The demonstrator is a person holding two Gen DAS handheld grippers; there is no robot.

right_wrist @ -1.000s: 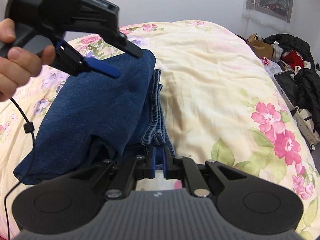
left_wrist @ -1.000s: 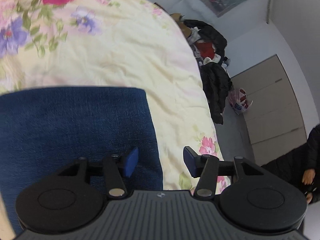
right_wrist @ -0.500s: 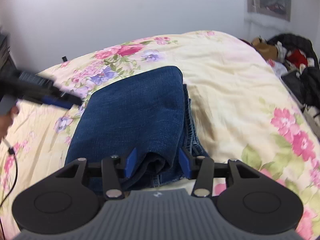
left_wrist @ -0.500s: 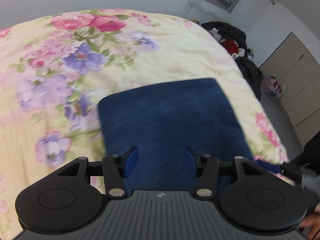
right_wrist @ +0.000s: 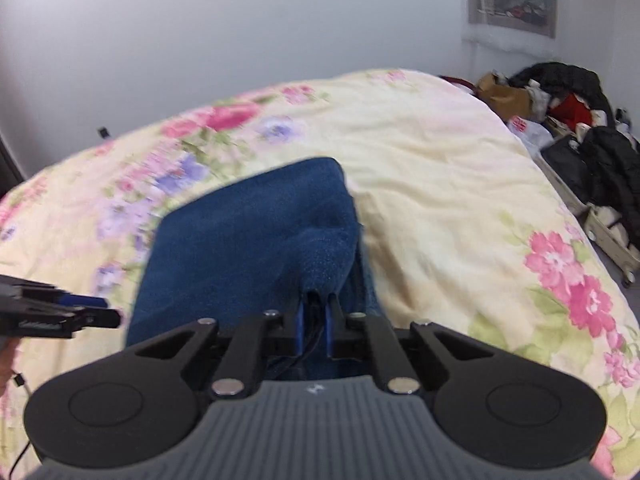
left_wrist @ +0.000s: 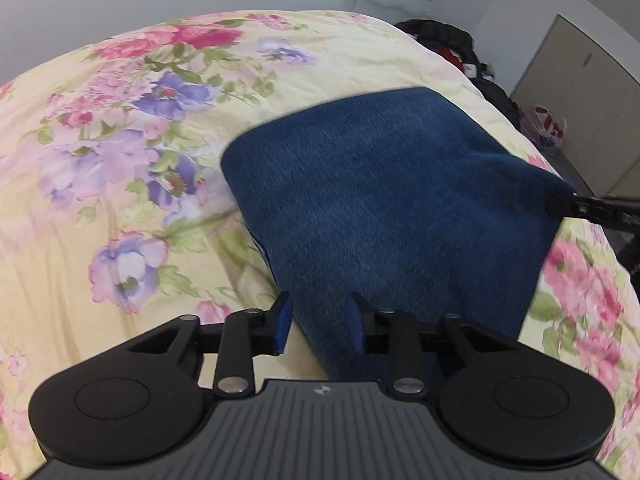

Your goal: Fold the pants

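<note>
One wide bed under a pale yellow quilt printed with pink and purple flowers (left_wrist: 132, 184) fills most of both views, set against a plain white wall (right_wrist: 200, 40). On the quilt lies the folded pair of dark blue denim pants (left_wrist: 392, 208), a thick, roughly rectangular stack whose far fold edge is rounded and whose near end reaches both claws. Beyond the bed's far right side sits a heap of dark clothing with something red in it (right_wrist: 576, 120), and beige cupboard doors (left_wrist: 592, 100) stand along the right wall in the left wrist view. The right claw (right_wrist: 314, 320) has just closed its blue-padded jaws and now pinches a raised tuck of denim at the pants' near right corner, the cloth pulled up into a small peak between the pads; in the left wrist view that same claw shows as a black tip biting the pants' right corner. The left claw (left_wrist: 320, 322) has just been narrowing its jaws and stands partly open, straddling the near left corner of the pants, with denim between the pads; I cannot tell whether the pads press on the cloth.
</note>
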